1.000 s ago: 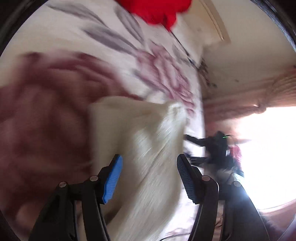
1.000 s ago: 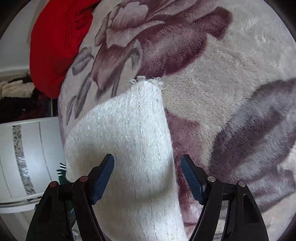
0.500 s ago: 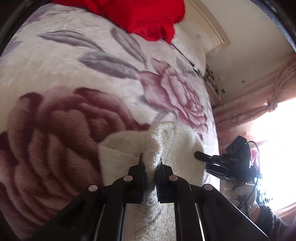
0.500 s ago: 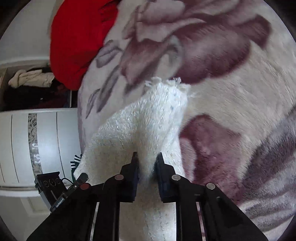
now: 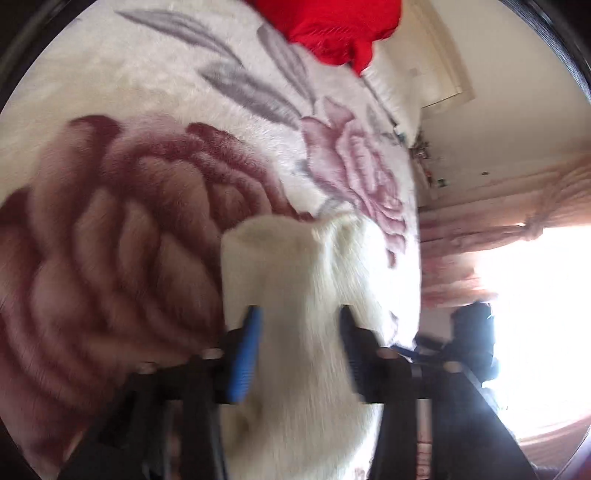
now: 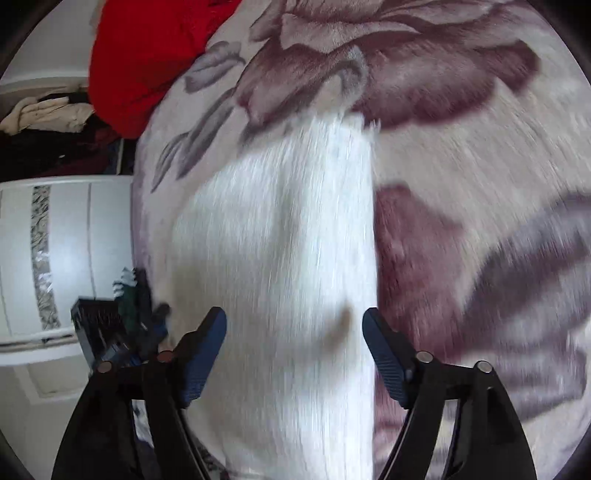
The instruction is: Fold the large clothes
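A white fuzzy knit garment [image 5: 314, 295] lies folded in a narrow band on a floral plush blanket [image 5: 147, 240]. It also shows in the right wrist view [image 6: 288, 258]. My left gripper [image 5: 299, 332] is open, its blue pads either side of the garment's end, just above it. My right gripper [image 6: 293, 332] is open too, its jaws spread wide over the other end of the garment. Both views are motion-blurred. The right gripper shows in the left wrist view [image 5: 469, 339], and the left gripper shows in the right wrist view [image 6: 122, 325].
A red garment [image 5: 332, 26] lies heaped at the far end of the bed; it also shows in the right wrist view [image 6: 147, 55]. A white cabinet [image 6: 55, 258] stands beside the bed. Pink curtains [image 5: 498, 229] and a bright window are on the other side.
Both grippers were shut on the white garment half a second ago. Both have opened and let it go. The garment has dropped flat onto the blanket.
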